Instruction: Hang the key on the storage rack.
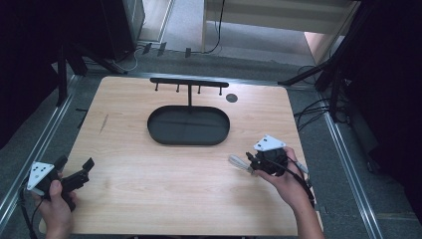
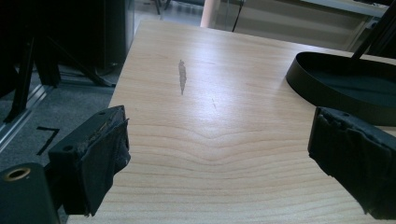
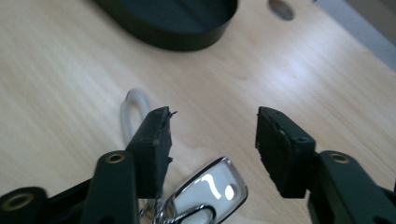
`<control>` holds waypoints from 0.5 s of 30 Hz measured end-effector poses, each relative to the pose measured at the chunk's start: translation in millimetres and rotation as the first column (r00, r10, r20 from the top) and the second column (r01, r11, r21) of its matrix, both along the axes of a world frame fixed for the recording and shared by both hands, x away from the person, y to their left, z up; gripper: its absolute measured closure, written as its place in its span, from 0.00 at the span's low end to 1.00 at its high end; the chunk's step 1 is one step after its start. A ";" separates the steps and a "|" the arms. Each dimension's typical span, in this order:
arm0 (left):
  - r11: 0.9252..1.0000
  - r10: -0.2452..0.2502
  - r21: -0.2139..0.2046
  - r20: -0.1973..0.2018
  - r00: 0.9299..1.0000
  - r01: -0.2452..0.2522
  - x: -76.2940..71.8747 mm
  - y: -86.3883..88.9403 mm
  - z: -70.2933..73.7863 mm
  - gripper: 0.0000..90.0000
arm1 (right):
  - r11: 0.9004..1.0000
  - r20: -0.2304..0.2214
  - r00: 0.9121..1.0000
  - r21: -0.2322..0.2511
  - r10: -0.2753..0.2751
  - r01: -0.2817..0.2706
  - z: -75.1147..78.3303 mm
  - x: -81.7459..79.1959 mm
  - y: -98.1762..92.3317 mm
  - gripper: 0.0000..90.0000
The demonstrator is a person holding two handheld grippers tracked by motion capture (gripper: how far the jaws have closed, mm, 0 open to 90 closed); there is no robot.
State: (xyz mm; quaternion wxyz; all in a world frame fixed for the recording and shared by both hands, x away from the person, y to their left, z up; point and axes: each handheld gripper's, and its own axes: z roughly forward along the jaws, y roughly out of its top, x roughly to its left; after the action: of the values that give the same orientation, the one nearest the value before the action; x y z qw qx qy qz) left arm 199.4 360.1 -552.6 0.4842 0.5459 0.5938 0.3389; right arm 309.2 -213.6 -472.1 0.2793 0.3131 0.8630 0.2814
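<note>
No readable text or labels.

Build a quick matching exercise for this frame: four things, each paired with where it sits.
Things:
1. black oval tray
2. left gripper
3. keychain
4. grey round mark

Places:
A. near left corner of the table
B. between the right gripper's open jaws
C. middle of the table, below the hook bar
D. far side, right of the hook bar

Pairs: 1-C, 2-A, 3-B, 4-D
</note>
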 end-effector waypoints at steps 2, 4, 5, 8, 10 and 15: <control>1.000 0.001 -0.001 0.001 1.000 -0.001 0.2 0.0 0.0 0.06 | 0.999 -0.029 0.999 -0.047 0.024 -0.026 -2.0 -0.5 2.9 0.59; 1.000 0.001 -0.001 0.000 1.000 -0.001 0.3 0.1 0.0 0.06 | 0.998 -0.036 0.999 -0.059 0.035 -0.038 -2.7 -1.4 3.8 0.62; 1.000 0.002 -0.001 0.001 1.000 -0.002 0.3 0.1 0.0 0.06 | 0.996 -0.054 0.997 -0.067 0.053 -0.056 -3.9 -2.8 4.6 0.66; 1.000 0.001 -0.001 0.001 1.000 -0.001 0.3 0.1 0.0 0.06 | 0.993 -0.073 0.995 -0.092 0.065 -0.072 -6.6 -3.8 5.2 0.70; 1.000 0.001 -0.001 0.001 1.000 -0.001 0.3 0.1 0.0 0.06 | 0.990 -0.098 0.992 -0.111 0.075 -0.086 -8.9 -4.3 5.6 0.73; 1.000 0.001 -0.001 0.001 1.000 -0.001 0.3 0.0 0.0 0.06 | 0.983 -0.157 0.984 -0.151 0.084 -0.108 -14.2 -3.7 6.7 0.74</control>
State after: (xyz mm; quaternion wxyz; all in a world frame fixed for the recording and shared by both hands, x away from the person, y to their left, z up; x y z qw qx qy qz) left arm 199.7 360.1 -552.6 0.4843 0.5454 0.5941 0.3392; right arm 305.5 -206.9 -486.3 0.2238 0.2681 0.9153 0.2005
